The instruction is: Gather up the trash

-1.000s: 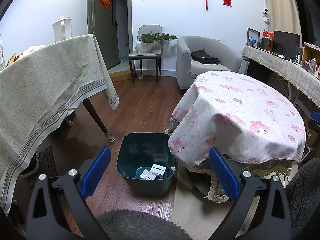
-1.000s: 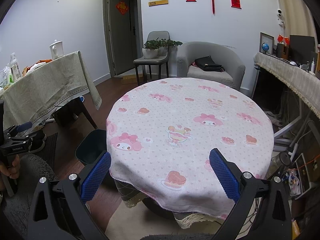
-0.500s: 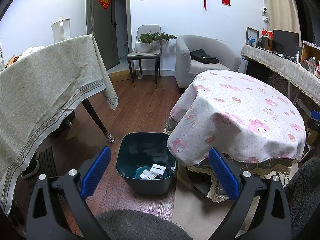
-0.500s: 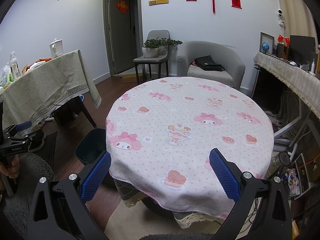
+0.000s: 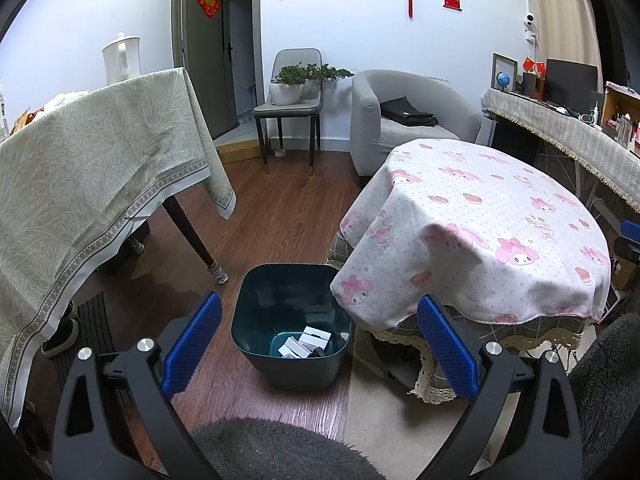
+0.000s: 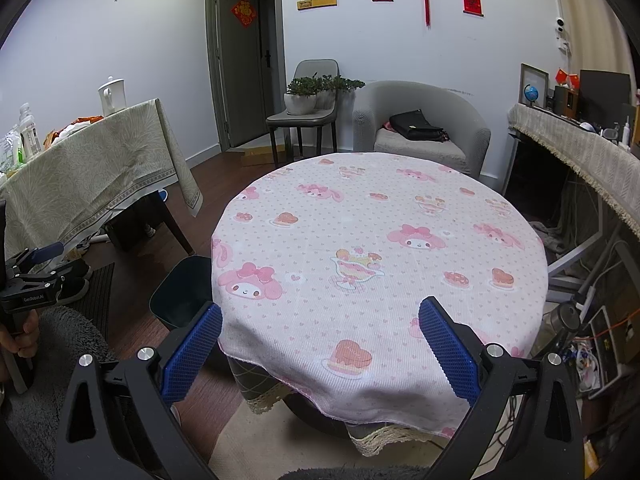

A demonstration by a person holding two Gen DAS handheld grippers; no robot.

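The biggest thing is the round table with the pink cartoon-bunny cloth (image 6: 380, 248). Its top is bare in both views. In the left wrist view it fills the right side (image 5: 480, 220), and its cloth hangs down over a checked under-cloth with a lace edge.

Across the brown wooden floor (image 5: 272, 216) stands a second table with a pale green leaf-pattern cloth (image 5: 88, 168). A white kettle (image 5: 121, 58) sits on its far end. In the right wrist view this table is at the left (image 6: 92, 168), with clear plastic bottles (image 6: 29, 130) on it.

Against the back wall are a grey armchair (image 6: 420, 128) with a black bag (image 6: 416, 123) on its seat, and a grey chair holding potted green plants (image 6: 316, 92).

The dark teal plastic trash bin (image 5: 291, 322) stands on the floor, just beside the edge of the round table. It is open on top. Small white boxes of trash (image 5: 306, 342) lie at the bottom of it. In the right wrist view only a part of the bin (image 6: 182, 296) peeks out beside the cloth.

The left gripper (image 5: 319, 344) is held above the bin. Its blue padded fingers (image 5: 192, 344) are spread wide and hold nothing. The right gripper (image 6: 320, 350) hangs over the near edge of the round table, also spread wide with nothing in it. At the far left of that view, a hand (image 6: 22, 334) grips the handle of the other gripper.
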